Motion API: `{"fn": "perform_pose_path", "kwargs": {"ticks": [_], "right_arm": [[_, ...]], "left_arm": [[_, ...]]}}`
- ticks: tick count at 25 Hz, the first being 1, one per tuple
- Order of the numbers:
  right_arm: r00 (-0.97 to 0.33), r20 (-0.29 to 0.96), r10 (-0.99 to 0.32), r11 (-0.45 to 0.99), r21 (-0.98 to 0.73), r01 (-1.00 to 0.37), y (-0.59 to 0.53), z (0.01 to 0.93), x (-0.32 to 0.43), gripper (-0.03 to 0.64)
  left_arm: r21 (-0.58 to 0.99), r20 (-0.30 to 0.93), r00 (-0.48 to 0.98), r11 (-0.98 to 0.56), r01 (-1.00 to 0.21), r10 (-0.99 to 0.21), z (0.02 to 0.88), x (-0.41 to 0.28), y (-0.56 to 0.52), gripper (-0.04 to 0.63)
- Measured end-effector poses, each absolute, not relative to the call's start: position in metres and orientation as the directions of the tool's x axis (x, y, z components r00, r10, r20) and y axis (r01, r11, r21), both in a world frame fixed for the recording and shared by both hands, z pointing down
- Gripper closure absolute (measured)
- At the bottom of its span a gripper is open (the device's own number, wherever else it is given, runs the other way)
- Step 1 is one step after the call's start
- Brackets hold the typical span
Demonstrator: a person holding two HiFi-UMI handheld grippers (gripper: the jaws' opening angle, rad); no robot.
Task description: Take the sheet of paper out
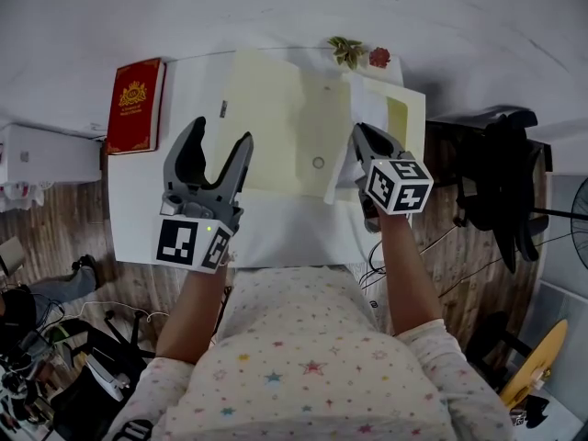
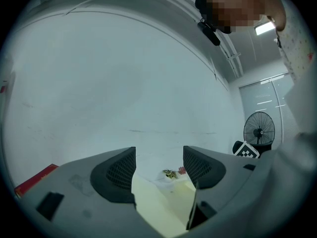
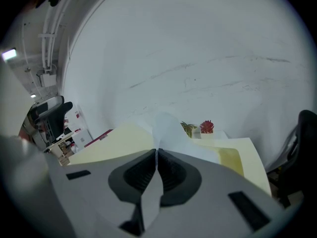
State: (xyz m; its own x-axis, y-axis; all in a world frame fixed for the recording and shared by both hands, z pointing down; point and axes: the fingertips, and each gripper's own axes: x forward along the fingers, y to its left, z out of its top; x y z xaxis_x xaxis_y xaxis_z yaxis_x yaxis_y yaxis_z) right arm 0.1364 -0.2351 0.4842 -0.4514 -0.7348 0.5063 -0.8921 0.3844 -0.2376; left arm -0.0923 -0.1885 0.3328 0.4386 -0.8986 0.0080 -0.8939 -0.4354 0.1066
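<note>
Your right gripper (image 3: 157,155) has its ribbed black pads pressed together on a thin white sheet of paper (image 3: 166,125), which bows up limp and smooth beyond the tips. The rest of the sheet lies toward your left, apparently tucked in a flat cream document envelope (image 1: 276,127) on the white table (image 1: 276,228). The envelope's mouth and open flap (image 1: 406,118) face your right. Its long side seems to run away from you, so the sheet should slide out rightward, across that side. Your left gripper (image 1: 222,134) hangs spread and empty over the envelope's left half. It is the nearer one for pinning down the matte envelope. A red book (image 1: 135,106) lies well to the left.
</note>
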Motion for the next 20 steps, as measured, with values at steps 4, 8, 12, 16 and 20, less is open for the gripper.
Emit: {"fn": "perform_pose_path", "kwargs": {"ticks": [4,8,12,16,20], "right_arm": [[-0.455,0.47,-0.756,0.393,-0.23,-0.89,-0.231,0.469,0.135,0.603],[-0.453,0.445,-0.773,0.401,-0.212,-0.891,-0.229,0.453,0.133,0.604],[-0.455,0.415,-0.788,0.405,-0.208,-0.89,-0.226,0.438,0.132,0.604],[-0.451,0.386,-0.805,0.403,-0.203,-0.892,-0.224,0.424,0.134,0.604],[-0.446,0.357,-0.821,0.401,-0.198,-0.895,-0.222,0.41,0.138,0.606]], "left_arm": [[0.099,-0.01,0.441,-0.44,-0.892,-0.897,0.326,-0.095,-0.186,0.314],[0.095,-0.018,0.437,-0.437,-0.894,-0.899,0.321,-0.098,-0.185,0.316],[0.091,-0.031,0.438,-0.439,-0.894,-0.898,0.315,-0.099,-0.183,0.316],[0.087,-0.044,0.441,-0.443,-0.892,-0.897,0.309,-0.099,-0.181,0.316],[0.084,-0.058,0.443,-0.447,-0.891,-0.895,0.305,-0.097,-0.18,0.316]]}}
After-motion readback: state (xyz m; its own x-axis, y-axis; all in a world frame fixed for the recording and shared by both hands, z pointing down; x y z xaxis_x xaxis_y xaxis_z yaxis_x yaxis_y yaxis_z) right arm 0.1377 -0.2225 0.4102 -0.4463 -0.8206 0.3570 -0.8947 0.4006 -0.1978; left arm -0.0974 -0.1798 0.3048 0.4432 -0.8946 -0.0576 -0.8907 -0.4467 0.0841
